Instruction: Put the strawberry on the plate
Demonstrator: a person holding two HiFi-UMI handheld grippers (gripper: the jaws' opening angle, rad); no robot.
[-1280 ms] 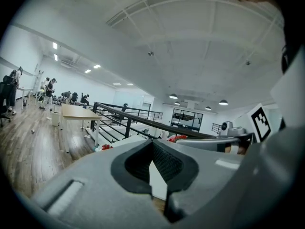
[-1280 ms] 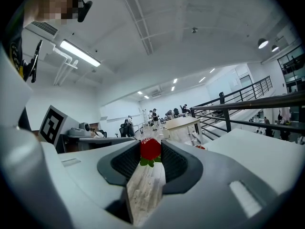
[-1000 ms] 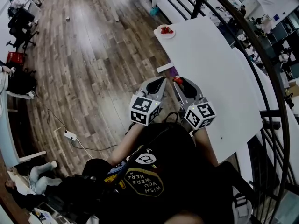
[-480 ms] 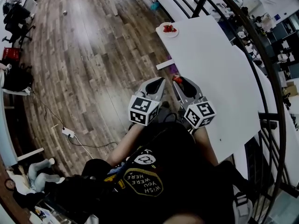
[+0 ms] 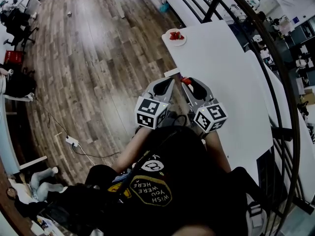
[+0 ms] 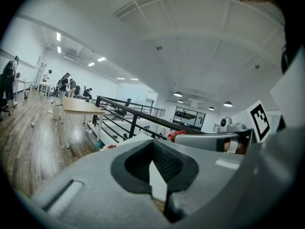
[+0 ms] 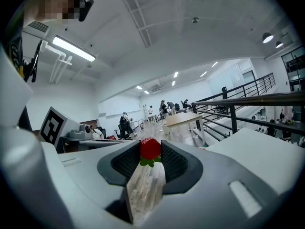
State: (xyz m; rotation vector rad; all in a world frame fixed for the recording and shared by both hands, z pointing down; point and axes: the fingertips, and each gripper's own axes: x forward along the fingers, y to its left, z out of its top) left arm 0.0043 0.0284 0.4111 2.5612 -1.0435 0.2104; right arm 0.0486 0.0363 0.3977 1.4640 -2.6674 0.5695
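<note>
Changes, head view:
- Grippers: your left gripper (image 5: 165, 85) and right gripper (image 5: 189, 82) sit a little higher in the frame than a second ago.
- Plate (image 5: 176, 37): sits slightly lower in the upper centre of the frame.
- Gap: the strawberry (image 5: 185, 81) in your right gripper is nearer the plate than before.
- White bar (image 5: 172, 73) at the table's (image 5: 221, 82) left edge: earlier clear above the jaw tips, now just beside them.
</note>
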